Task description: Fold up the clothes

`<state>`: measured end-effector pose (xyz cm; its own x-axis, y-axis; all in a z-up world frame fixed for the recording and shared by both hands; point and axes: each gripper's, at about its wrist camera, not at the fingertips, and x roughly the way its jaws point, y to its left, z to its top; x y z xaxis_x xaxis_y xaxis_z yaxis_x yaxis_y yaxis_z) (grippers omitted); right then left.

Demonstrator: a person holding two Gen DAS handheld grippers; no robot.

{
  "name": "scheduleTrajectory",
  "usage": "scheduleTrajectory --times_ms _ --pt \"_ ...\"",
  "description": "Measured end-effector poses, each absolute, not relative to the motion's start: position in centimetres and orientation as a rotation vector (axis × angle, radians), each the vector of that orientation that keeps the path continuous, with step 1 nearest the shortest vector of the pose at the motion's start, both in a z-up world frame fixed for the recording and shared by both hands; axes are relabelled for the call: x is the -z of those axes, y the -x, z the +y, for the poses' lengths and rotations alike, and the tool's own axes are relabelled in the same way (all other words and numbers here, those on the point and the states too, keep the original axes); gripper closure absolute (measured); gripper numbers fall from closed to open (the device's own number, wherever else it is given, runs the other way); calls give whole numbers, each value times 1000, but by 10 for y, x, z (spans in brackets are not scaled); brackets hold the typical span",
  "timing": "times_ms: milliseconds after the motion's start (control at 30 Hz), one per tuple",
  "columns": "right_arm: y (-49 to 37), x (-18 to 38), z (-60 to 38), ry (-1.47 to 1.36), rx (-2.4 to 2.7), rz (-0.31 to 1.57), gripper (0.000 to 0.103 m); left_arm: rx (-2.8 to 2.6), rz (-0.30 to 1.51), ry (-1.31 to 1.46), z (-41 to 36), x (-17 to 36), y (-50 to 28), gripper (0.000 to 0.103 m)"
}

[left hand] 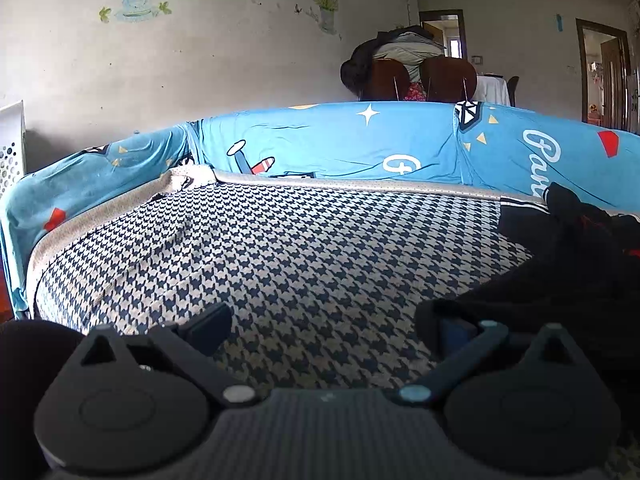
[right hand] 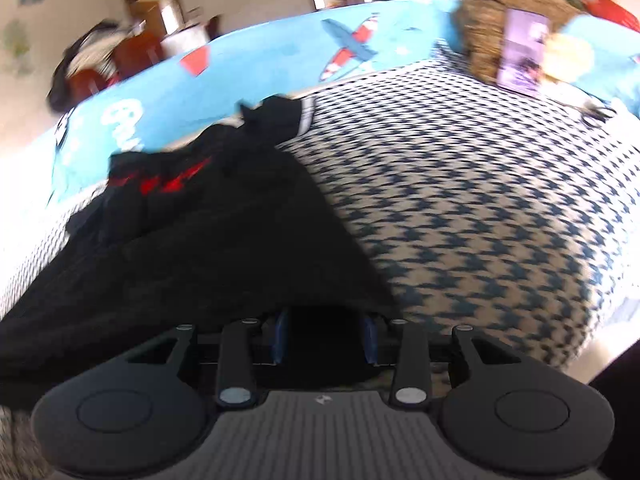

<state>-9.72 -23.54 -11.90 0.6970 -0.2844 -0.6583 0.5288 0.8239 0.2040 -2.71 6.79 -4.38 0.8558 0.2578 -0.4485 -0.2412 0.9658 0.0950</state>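
A black garment with red print [right hand: 208,232] lies on the houndstooth cushion [right hand: 480,216]. It has a white-striped cuff toward the blue backrest. In the right wrist view its near edge drapes over my right gripper [right hand: 326,340], whose blue-padded fingers are partly closed with black cloth between them. In the left wrist view the same garment [left hand: 572,264] lies at the right. My left gripper [left hand: 324,328] is open wide and low over the cushion. Its right finger [left hand: 452,330] touches the garment's edge.
A blue cartoon-print cover [left hand: 360,140] wraps the sofa's back and arms. A wicker basket [right hand: 492,32] with a purple book [right hand: 522,52] stands at the cushion's far right. Chairs piled with clothes [left hand: 408,68] stand behind the sofa.
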Motion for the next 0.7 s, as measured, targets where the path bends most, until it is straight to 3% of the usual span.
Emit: scheduleTrajectory --times_ms 700 --pt "152 114 -259 -535 618 548 64 -211 584 -31 68 59 36 0"
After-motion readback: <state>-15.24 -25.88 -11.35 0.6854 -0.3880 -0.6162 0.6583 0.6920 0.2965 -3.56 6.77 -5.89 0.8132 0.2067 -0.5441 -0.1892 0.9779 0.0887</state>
